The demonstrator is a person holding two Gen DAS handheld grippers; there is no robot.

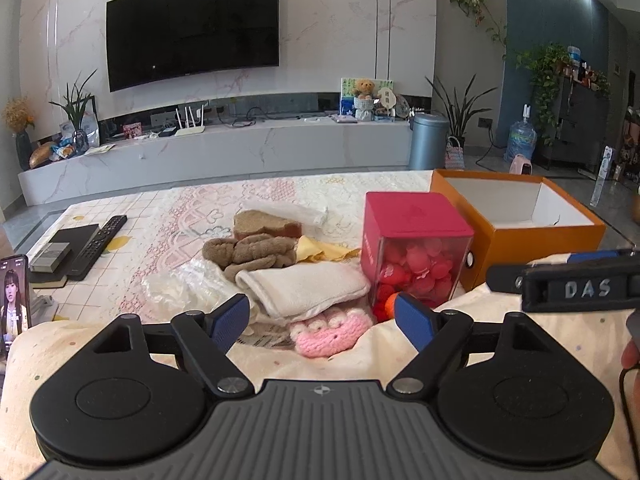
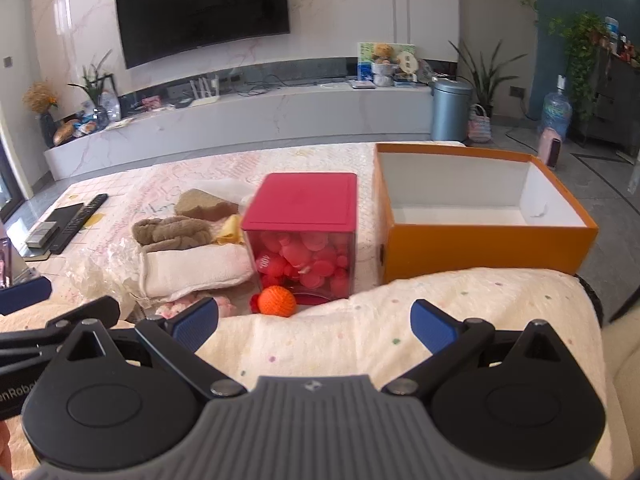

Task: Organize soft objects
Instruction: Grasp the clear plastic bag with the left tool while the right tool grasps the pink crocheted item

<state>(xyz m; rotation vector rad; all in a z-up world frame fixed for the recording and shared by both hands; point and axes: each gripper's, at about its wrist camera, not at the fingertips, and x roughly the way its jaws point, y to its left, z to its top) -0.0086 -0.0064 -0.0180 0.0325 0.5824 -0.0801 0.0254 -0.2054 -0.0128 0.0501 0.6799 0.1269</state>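
A pile of soft things lies on the table: a white folded towel (image 1: 304, 290) (image 2: 192, 268), a brown plush cloth (image 1: 248, 254) (image 2: 172, 232), a pink knitted piece (image 1: 330, 330), a yellow cloth (image 1: 320, 250) and an orange knitted ball (image 2: 277, 300). An open orange box (image 1: 520, 220) (image 2: 480, 216) stands empty at the right. My left gripper (image 1: 324, 320) is open just before the pink piece and towel. My right gripper (image 2: 316, 326) is open and empty, above a cream cushion (image 2: 400, 320), short of the ball.
A red-lidded clear cube (image 1: 416, 248) (image 2: 304, 236) full of red pieces stands between the pile and the orange box. Crinkled plastic wrap (image 1: 180, 284) lies left of the towel. A remote (image 1: 100, 244), dark books and a phone (image 1: 16, 296) are at far left.
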